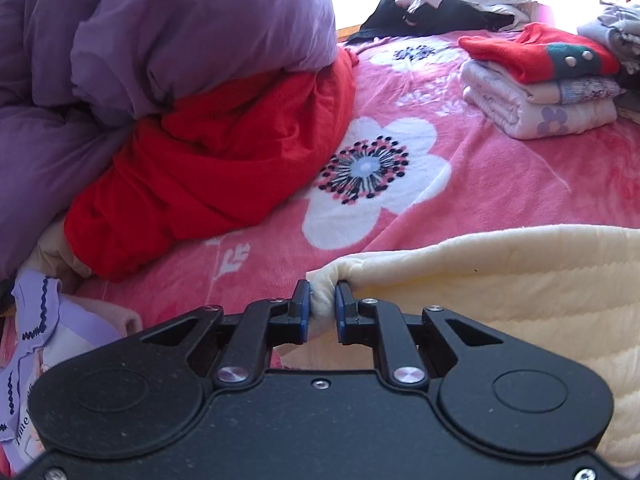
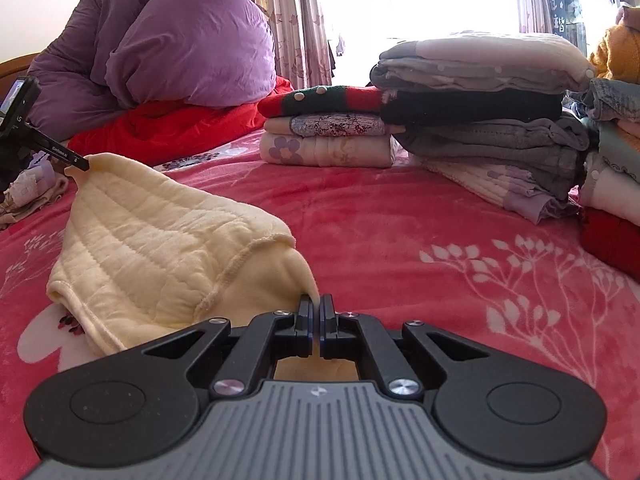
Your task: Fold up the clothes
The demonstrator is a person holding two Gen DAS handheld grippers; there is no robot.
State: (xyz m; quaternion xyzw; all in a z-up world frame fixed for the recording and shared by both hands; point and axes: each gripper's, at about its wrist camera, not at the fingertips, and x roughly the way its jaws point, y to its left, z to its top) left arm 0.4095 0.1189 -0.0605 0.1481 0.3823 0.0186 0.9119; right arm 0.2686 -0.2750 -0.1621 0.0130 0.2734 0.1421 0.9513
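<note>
A cream quilted garment (image 2: 160, 240) lies on the pink flowered blanket (image 2: 360, 216). My right gripper (image 2: 317, 308) is shut on one corner of it at the near edge. In the left wrist view my left gripper (image 1: 322, 300) is shut on a bunched edge of the same cream garment (image 1: 500, 292), which stretches off to the right. The left gripper (image 2: 80, 165) also shows at the left of the right wrist view, pinching the garment's far corner. The cloth hangs slightly raised between the two grips.
A purple duvet (image 1: 140, 52) lies over red bedding (image 1: 208, 168) at the left. Folded stacks stand at the back: a red and green sweater on pale clothes (image 2: 328, 132), and grey and white piles (image 2: 480, 112) to the right. Unfolded dark clothes (image 1: 432, 16) lie by the window.
</note>
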